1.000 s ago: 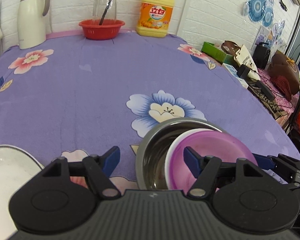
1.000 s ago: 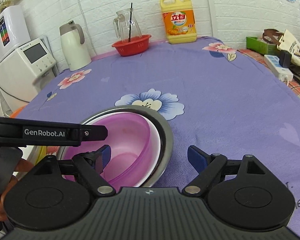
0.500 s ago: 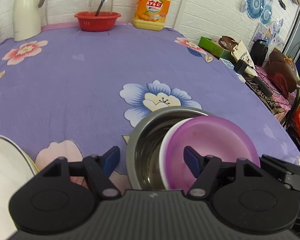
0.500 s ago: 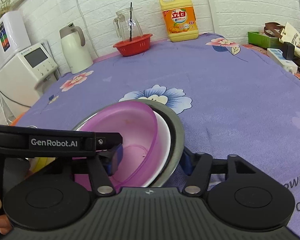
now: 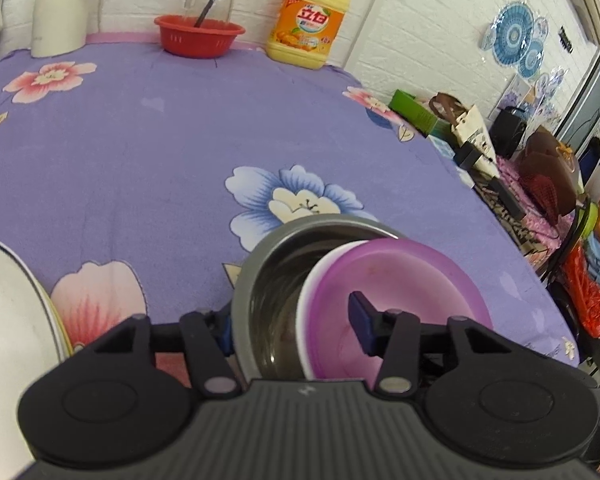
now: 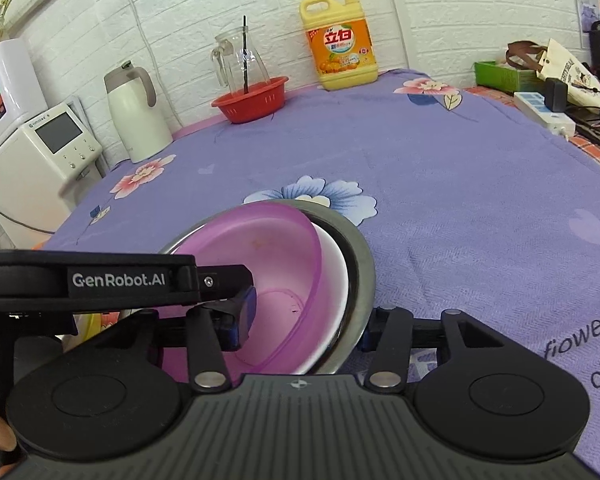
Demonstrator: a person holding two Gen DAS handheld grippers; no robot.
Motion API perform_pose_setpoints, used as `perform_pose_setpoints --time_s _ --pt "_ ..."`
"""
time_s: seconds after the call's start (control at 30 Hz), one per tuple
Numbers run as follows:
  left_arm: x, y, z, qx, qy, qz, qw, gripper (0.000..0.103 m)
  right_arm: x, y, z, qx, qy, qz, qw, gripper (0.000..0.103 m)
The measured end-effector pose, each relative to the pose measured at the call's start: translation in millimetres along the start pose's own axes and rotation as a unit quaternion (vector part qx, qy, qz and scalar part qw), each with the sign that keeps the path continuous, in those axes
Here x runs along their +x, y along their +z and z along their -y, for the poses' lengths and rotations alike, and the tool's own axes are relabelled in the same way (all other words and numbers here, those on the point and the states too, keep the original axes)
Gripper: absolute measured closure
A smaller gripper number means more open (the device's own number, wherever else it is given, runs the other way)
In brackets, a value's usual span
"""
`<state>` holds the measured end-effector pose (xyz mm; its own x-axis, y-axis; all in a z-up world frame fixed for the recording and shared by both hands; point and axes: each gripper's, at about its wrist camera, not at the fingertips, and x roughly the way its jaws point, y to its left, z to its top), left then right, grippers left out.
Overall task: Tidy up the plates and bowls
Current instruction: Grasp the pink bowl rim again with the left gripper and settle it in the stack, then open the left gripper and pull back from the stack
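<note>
Nested bowls pinched from both sides, on the purple cloth.

My left gripper [image 5: 292, 322] straddles the steel bowl [image 5: 268, 280] near wall: one finger outside, one inside over the pink bowl [image 5: 400, 280]. My right gripper [image 6: 306, 320] clamps the opposite side across steel bowl, white bowl [image 6: 334, 264] and pink bowl. A white plate [image 5: 8, 312] lies left, apart.

Left hand-held gripper [image 5: 296, 322] and right hand-held gripper [image 6: 306, 318] both straddle one rim, fingers partly closed, facing each other.
</note>
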<state>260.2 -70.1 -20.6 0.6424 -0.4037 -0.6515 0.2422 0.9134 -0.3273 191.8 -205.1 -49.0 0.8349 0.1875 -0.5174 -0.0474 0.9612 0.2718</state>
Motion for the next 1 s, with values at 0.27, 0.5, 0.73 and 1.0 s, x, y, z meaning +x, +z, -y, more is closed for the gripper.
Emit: perform_pose_setpoints --time_s 0.27,0.5,0.73,1.0 --pt "-65 11 -29 -0.019 0.036 0.063 0.9972 0.053 -9 16 -56 -0.045 0.049 0.026 0.997 0.019" --pt "-131 -4 -105 -0.080 0.133 0.091 0.9837 0.053 18 8 -140 -0.099 0.153 -0.014 0.983 0.017" --pt "-147 -26 -153 -0.126 0.157 0.085 0.9759 0.053 35 -9 -180 -0.129 0.178 -0.054 0.974 0.014" --pt "-136 -31 -169 -0.137 0.130 0.083 0.9784 0.054 45 -15 -188 -0.144 0.166 -0.072 0.973 0.003"
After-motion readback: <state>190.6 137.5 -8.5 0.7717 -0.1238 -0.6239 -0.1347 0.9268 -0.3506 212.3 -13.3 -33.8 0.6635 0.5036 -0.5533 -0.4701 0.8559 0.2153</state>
